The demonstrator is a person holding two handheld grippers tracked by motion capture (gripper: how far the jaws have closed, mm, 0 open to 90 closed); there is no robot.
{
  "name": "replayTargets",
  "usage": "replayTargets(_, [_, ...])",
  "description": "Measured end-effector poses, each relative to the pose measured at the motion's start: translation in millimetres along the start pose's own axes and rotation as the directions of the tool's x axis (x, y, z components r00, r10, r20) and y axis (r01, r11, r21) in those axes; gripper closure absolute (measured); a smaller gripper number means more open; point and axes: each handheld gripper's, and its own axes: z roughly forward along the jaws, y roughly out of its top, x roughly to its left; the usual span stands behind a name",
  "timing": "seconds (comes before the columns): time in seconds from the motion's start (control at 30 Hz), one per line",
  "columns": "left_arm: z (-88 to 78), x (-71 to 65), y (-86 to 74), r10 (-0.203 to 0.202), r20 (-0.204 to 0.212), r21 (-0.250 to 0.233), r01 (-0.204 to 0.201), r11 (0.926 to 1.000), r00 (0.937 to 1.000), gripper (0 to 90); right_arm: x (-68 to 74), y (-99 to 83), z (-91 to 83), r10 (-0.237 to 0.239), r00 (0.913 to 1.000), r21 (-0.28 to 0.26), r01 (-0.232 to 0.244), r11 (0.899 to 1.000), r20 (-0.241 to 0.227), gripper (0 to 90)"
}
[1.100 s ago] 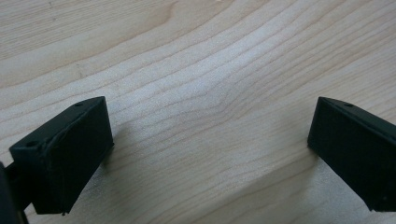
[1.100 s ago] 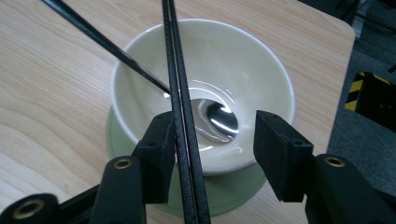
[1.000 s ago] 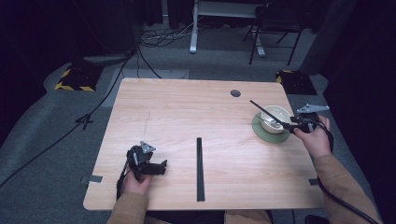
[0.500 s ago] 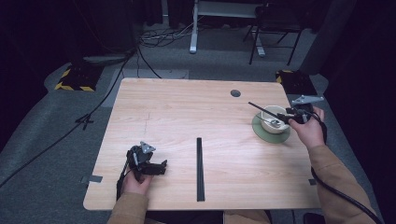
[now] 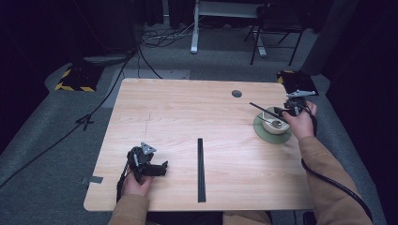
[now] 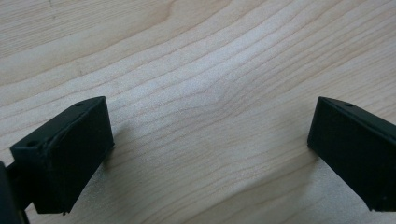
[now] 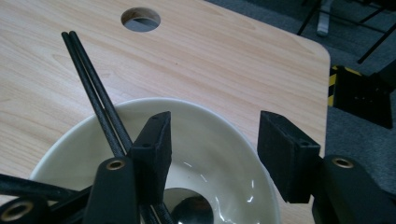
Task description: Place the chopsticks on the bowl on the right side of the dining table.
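A cream bowl [image 5: 277, 123] stands on a green plate [image 5: 261, 132] at the table's right side. Two black chopsticks [image 5: 261, 108] lie across the bowl's rim, pointing to the far left. My right gripper [image 5: 286, 111] hovers over the bowl's far right rim. In the right gripper view the right gripper [image 7: 215, 128] is open over the bowl [image 7: 210, 158]; its jaws have just been opening and grip nothing. The chopsticks [image 7: 91, 79] pass outside its left jaw. My left gripper [image 5: 162, 168] rests open at the front left, and between its jaws [image 6: 210, 126] lies bare wood.
A long black strip [image 5: 200, 168] lies on the table's front middle, pointing away from me. A round cable hole [image 5: 237, 93] is near the far edge. The table's right edge runs close behind the bowl. A dark rounded thing [image 7: 191, 210] sits in the bowl's bottom.
My right hand has moved toward the far side, bringing its gripper over the bowl's far rim. The chopsticks stay across the bowl. The left gripper has not moved.
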Motion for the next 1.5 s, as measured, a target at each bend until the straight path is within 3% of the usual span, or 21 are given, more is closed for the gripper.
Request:
replayTargets(0.23, [0.5, -0.2, 0.4, -0.004, 0.005, 0.000, 0.004, 1.0000, 1.0000, 0.3, 11.4, -4.8, -6.4, -0.058, 0.9948, -0.015, 0.057, 0.998, -0.084, 44.4])
replayTargets(0.33, [0.5, -0.2, 0.5, -0.004, 0.005, 0.000, 0.004, 1.0000, 1.0000, 0.3, 13.0, -5.3, -13.6, -0.071, 0.9937, -0.043, 0.068, 0.997, -0.087, 44.4])
replayTargets(0.37, [0.5, -0.1, 0.5, -0.003, 0.003, -0.001, 0.003, 1.0000, 1.0000, 0.3, 12.1, -5.4, -24.7, -0.077, 0.9933, -0.082, 0.070, 0.994, -0.086, 44.1])
replayTargets(0.47, [0.6, -0.2, 0.5, -0.004, 0.005, 0.000, 0.004, 1.0000, 1.0000, 0.3, 10.0, -7.2, -36.0, -0.078, 0.9929, -0.102, 0.069, 0.992, -0.090, 43.4])
replayTargets(0.5, [0.5, -0.1, 0.7, -0.003, 0.002, -0.001, 0.003, 1.0000, 1.0000, 0.3, 7.6, -11.4, -45.2, -0.087, 0.9930, -0.101, 0.078, 0.992, -0.080, 42.0])
replayTargets(0.67, [0.6, -0.2, 0.6, -0.004, 0.003, -0.001, 0.004, 1.0000, 1.0000, 0.3, 3.5, -27.8, -56.3, -0.115, 0.9923, -0.063, 0.112, 0.992, -0.046, 39.5])
replayTargets(0.83, [1.0, -0.3, 0.8, -0.005, 0.007, -0.001, 0.005, 1.0000, 1.0000, 0.3, 3.3, -38.4, -53.5, -0.139, 0.9899, -0.030, 0.139, 0.990, -0.027, 38.4])
replayTargets(0.97, [1.0, -0.2, 0.8, -0.004, 0.005, -0.003, 0.004, 1.0000, 1.0000, 0.3, 1.2, -40.8, -45.2, -0.178, 0.9836, -0.003, 0.178, 0.984, 0.033, 37.2])
replayTargets(1.2, [1.0, -0.3, 0.7, -0.005, 0.006, -0.002, 0.005, 1.0000, 1.0000, 0.3, -7.8, -37.9, -31.6, -0.138, 0.9880, 0.000, 0.138, 0.990, 0.071, 37.7])
replayTargets(1.5, [1.0, -0.3, 0.7, -0.005, 0.006, -0.002, 0.005, 1.0000, 1.0000, 0.3, -12.4, -32.3, -27.9, -0.134, 0.9860, -0.014, 0.136, 0.991, 0.100, 37.1])
